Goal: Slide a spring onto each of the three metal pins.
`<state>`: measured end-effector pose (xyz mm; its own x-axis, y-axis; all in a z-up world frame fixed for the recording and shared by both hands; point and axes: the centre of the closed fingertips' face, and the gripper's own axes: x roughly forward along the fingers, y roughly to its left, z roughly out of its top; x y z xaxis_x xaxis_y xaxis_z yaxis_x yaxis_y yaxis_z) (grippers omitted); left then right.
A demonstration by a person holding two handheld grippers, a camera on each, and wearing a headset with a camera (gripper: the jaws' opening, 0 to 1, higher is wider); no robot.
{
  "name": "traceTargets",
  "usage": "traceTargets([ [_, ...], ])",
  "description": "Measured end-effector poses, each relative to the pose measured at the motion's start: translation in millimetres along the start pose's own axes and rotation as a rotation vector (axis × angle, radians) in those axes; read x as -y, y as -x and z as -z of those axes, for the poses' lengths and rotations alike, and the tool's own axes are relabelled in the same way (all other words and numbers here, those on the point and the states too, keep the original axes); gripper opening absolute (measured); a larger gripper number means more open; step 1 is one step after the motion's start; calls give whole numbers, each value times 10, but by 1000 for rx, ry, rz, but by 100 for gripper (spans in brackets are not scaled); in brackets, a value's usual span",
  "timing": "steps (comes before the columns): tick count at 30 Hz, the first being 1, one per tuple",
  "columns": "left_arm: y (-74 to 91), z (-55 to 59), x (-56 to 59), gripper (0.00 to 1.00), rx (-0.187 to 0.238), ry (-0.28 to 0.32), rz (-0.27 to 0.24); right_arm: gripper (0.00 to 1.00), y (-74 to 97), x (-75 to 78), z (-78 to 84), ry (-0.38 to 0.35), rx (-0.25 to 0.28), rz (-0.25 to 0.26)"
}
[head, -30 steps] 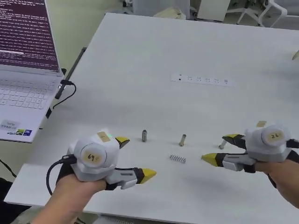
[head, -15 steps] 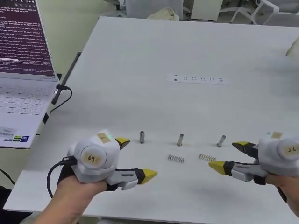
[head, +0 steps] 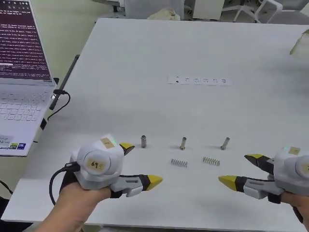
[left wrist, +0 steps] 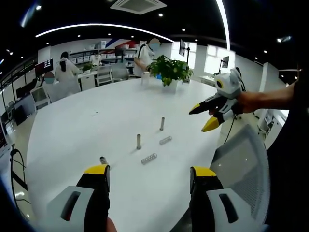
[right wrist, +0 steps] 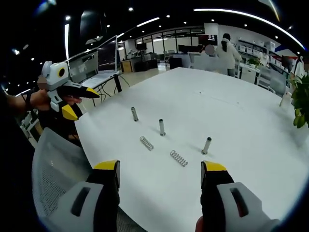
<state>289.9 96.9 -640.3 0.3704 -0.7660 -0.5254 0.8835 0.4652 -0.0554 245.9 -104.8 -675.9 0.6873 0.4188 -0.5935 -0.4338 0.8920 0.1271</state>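
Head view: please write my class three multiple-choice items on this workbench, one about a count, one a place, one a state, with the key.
1. How many upright silver metal pins stand on the white table?
A. Two
B. Three
C. Five

2. Where do the two loose coil metal springs lie?
A. Just nearer the person than the middle and right pins
B. Beyond the pins, at the far edge
C. Between one gripper's jaws

3. How do the yellow-tipped left gripper and right gripper stand?
A. Both shut on springs
B. Both open, empty
C. One open, one shut

Key: 1 B, three stand in a row; 2 A, the springs lie flat in front of those two pins; 3 B, each pair of jaws gapes with nothing between.
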Motion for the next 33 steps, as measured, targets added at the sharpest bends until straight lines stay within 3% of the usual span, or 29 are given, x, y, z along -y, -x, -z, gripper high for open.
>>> traceTargets([
  [10, -68, -33, 53, 63, -4, -15, 21, 68, 55, -75, 93, -19, -6, -6],
  [16, -147, 24, 114, 63, -24, -29, 49, 70, 77, -151, 97, -24, -1, -16],
  [26, -347, 89, 150, 62, -65, -60, 101, 70, 130, -192, 89, -35, 10, -16],
  [33, -532, 65, 128, 61, -88, -89, 135, 70, 183, -159, 74, -42, 18, -6],
])
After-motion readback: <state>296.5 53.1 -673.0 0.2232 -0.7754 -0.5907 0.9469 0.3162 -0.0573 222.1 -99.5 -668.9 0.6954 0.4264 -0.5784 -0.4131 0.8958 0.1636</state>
